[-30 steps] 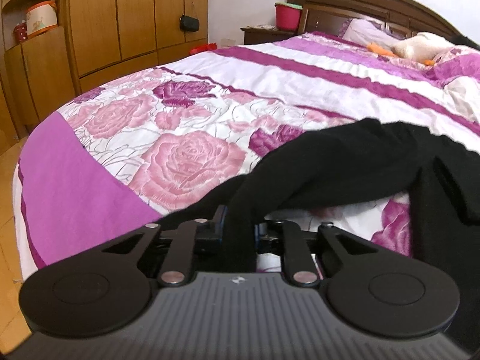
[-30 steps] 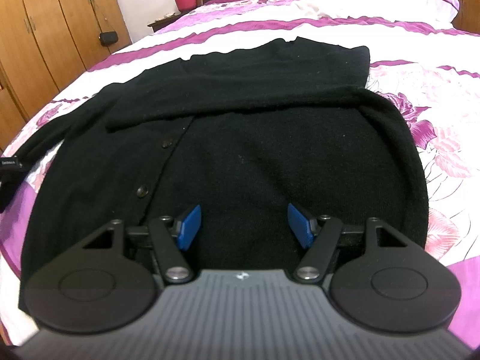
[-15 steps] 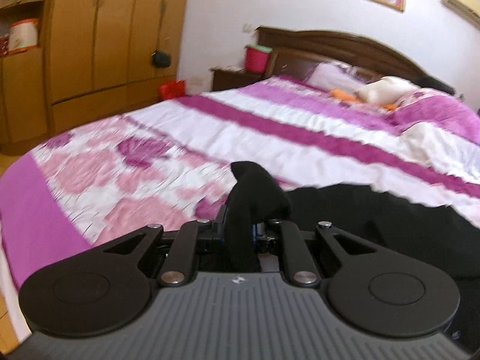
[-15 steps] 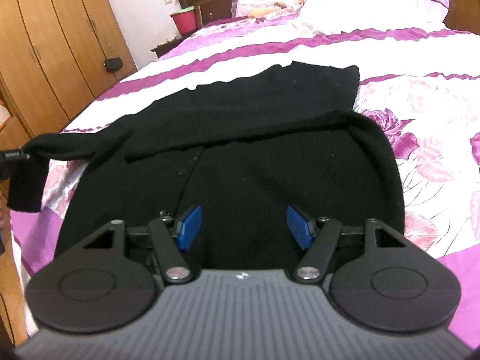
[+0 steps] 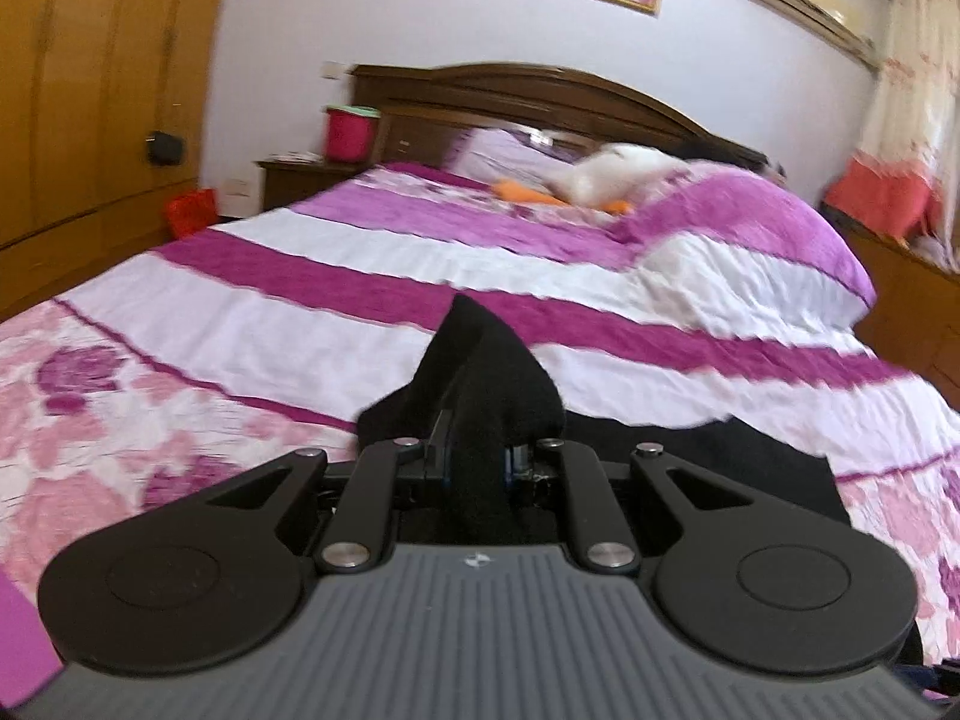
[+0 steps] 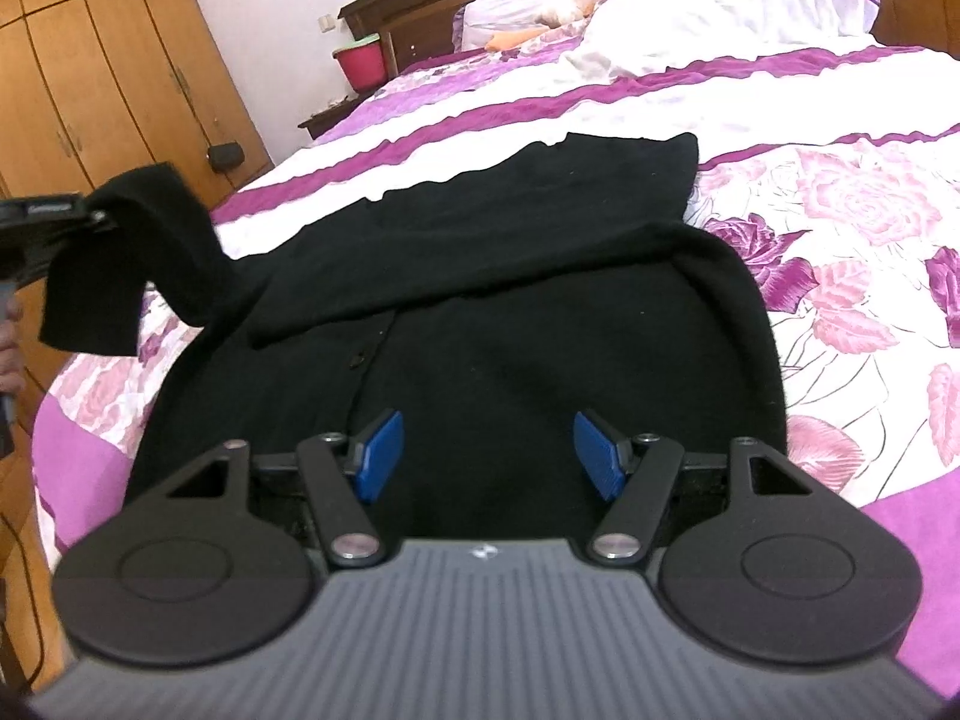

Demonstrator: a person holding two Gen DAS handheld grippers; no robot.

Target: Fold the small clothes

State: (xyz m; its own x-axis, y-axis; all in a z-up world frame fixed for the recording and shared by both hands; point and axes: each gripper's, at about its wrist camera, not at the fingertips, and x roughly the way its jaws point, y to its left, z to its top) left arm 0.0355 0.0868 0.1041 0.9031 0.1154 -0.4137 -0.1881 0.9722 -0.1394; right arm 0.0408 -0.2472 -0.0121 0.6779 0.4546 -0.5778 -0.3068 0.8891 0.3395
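A black knit cardigan (image 6: 510, 300) lies spread on the bed, one sleeve folded across its chest. My left gripper (image 5: 477, 462) is shut on the end of the other sleeve (image 5: 480, 372) and holds it lifted above the bed. In the right wrist view that gripper (image 6: 42, 216) shows at the far left with the sleeve (image 6: 150, 252) draped from it. My right gripper (image 6: 486, 450) is open and empty, its blue pads (image 6: 378, 450) just above the cardigan's near hem.
The bed has a pink and purple floral quilt (image 6: 840, 228) with white and purple stripes (image 5: 420, 276). Pillows and a soft toy (image 5: 612, 180) lie by the dark headboard (image 5: 510, 90). A wooden wardrobe (image 5: 90, 90) and a nightstand with a red bin (image 5: 351, 132) stand at the left.
My left gripper has lifted the sleeve end up off the bed and swung it right, toward the cardigan body. My right gripper stays open, drawn back slightly over the hem.
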